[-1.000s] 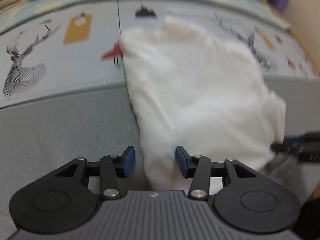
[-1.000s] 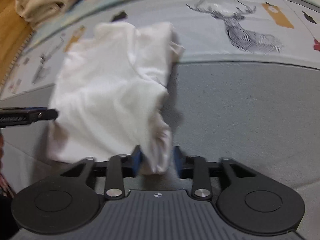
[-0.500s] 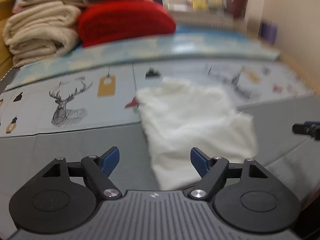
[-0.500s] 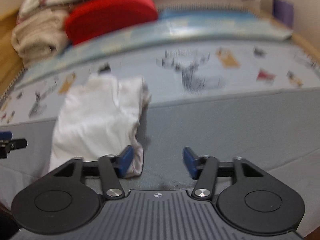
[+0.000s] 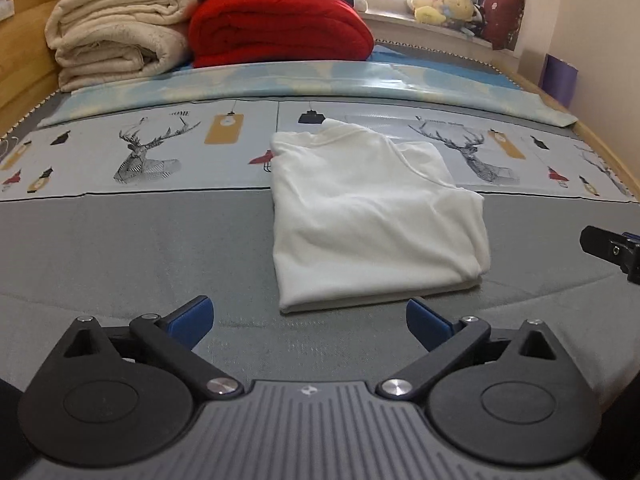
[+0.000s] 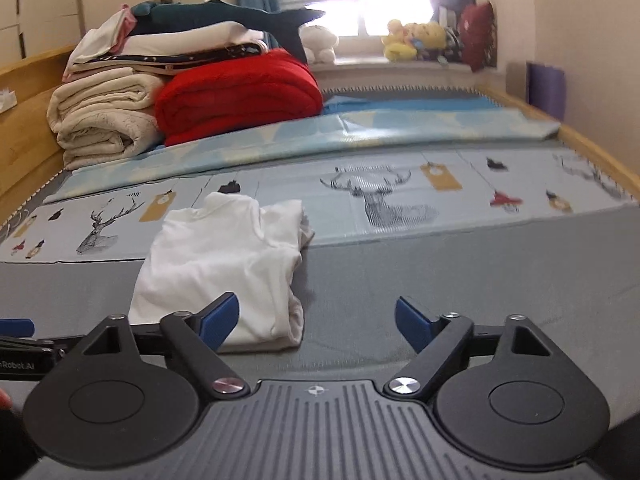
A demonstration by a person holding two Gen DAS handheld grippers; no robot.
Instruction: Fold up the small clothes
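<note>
Left wrist view: the white shirt (image 5: 372, 216) lies folded on the grey bed cover (image 5: 132, 248), its top edge over the deer-print mat (image 5: 152, 152). Both the left gripper (image 5: 310, 320) and right gripper (image 6: 316, 318) are spreading wide with nothing between the jaws, just short of the shirt's near edge. Red blanket (image 5: 280, 28) and cream blankets (image 5: 116, 36) are stacked way back.

The folded white garment (image 5: 372, 216) is soft matt cloth lying on a grey, finely woven bed cover (image 5: 120, 248). Far off, a red blanket (image 5: 280, 28) looks plush beside fleecy cream blankets (image 5: 116, 44). The bed frame (image 6: 28, 92) at the left is smooth pale wood.
</note>
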